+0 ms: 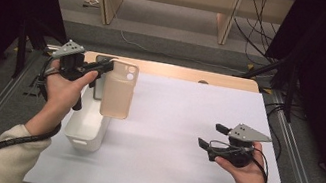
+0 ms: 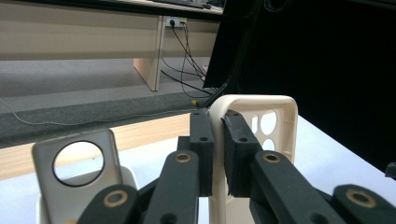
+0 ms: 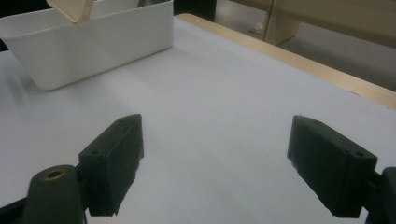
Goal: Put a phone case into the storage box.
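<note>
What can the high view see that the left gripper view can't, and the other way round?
High view alone: both hands, the right tongs standing open above the white sheet, and the whole white bin. Left gripper view alone: up close, the left tongs pinching the beige case's rim, plus a grey case with a round hole below. Both: the beige case held by the left tongs.

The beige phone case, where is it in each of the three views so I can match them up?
High view: the beige phone case hangs upper left, gripped by the left tongs above the white bin.
Left gripper view: centre right, its edge clamped between the jaws.
Right gripper view: just a corner at the top left edge.
Shared landmark: the white bin.
</note>
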Demonstrator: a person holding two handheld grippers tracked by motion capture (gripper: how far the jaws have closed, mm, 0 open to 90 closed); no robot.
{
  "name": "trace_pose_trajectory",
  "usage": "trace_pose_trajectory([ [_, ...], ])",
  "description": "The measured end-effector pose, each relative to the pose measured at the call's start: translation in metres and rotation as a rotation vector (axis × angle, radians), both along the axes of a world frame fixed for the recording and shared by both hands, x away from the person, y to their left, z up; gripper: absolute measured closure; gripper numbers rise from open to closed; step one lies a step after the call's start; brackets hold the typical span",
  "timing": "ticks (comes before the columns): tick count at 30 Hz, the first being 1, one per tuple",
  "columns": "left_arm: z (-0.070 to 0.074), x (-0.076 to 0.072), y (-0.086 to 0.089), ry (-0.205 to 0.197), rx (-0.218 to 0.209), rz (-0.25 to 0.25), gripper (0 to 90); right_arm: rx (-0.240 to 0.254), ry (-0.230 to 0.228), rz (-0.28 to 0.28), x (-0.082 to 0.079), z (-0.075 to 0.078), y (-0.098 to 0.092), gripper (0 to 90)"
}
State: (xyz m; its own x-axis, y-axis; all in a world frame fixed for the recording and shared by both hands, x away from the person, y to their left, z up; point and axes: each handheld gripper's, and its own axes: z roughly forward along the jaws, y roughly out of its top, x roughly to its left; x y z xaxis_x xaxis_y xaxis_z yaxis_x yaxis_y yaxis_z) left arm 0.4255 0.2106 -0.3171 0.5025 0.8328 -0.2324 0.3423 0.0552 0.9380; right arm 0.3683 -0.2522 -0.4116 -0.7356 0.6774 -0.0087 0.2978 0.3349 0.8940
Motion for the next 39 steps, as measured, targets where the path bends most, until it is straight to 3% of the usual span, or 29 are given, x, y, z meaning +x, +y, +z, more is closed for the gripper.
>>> trace_pose_trajectory([
  [20,0.005,0.013,0.027,-0.010,0.011,0.051,83.1,0.002,0.001,-0.007,0.000,0.000,-0.001,19.5],
  [39,0.004,0.029,0.036,-0.021,0.040,0.077,83.0,0.008,0.002,-0.011,0.001,0.000,-0.001,19.5],
])
